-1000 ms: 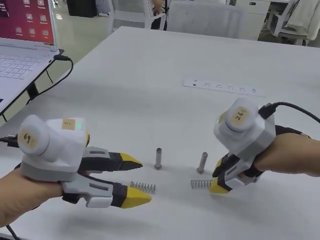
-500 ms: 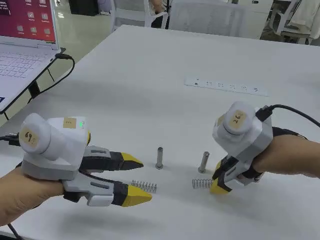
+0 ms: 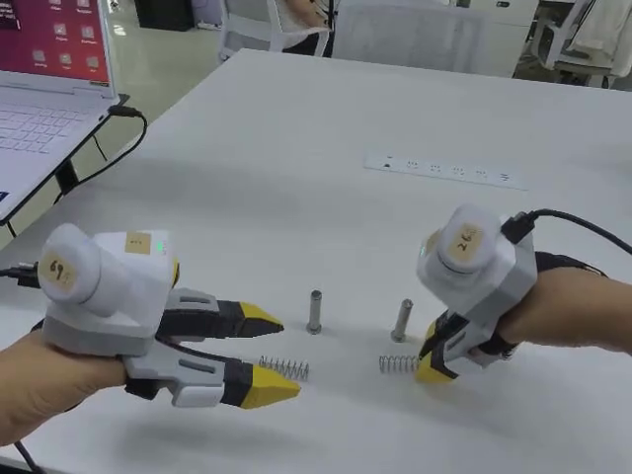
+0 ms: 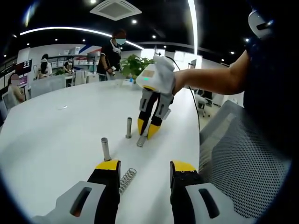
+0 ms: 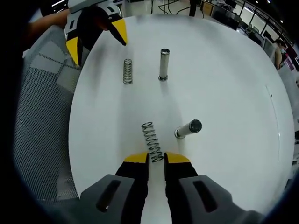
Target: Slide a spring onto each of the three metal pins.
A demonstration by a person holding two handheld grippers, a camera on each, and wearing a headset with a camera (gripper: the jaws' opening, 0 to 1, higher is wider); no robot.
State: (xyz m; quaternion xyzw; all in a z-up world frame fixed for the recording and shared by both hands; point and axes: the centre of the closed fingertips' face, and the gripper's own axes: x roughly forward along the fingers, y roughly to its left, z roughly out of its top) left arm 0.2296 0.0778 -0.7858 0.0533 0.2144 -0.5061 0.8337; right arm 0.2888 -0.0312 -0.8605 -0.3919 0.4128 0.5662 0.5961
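Head view: no spring is on. Left pin (image 3: 315, 311) and right pin (image 3: 403, 321) stand bare on the table (image 3: 296, 148). Left spring (image 3: 284, 368) and right spring (image 3: 398, 364) lie flat beside them. Power strip (image 3: 444, 170) and laptop (image 3: 49, 89) are well apart; nothing blocks the pins.
Left gripper view: my left gripper (image 4: 145, 165) is spread, left spring just beside one tip.
Right gripper view: my right gripper (image 5: 156, 159) has narrow jaws straddling the right spring's end; can't tell if it bites.

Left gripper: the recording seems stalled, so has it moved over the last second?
No. The left gripper, jaws open, still straddles the coiled metal spring; its yellow tips lie relative to the upright silver metal pin exactly as before.
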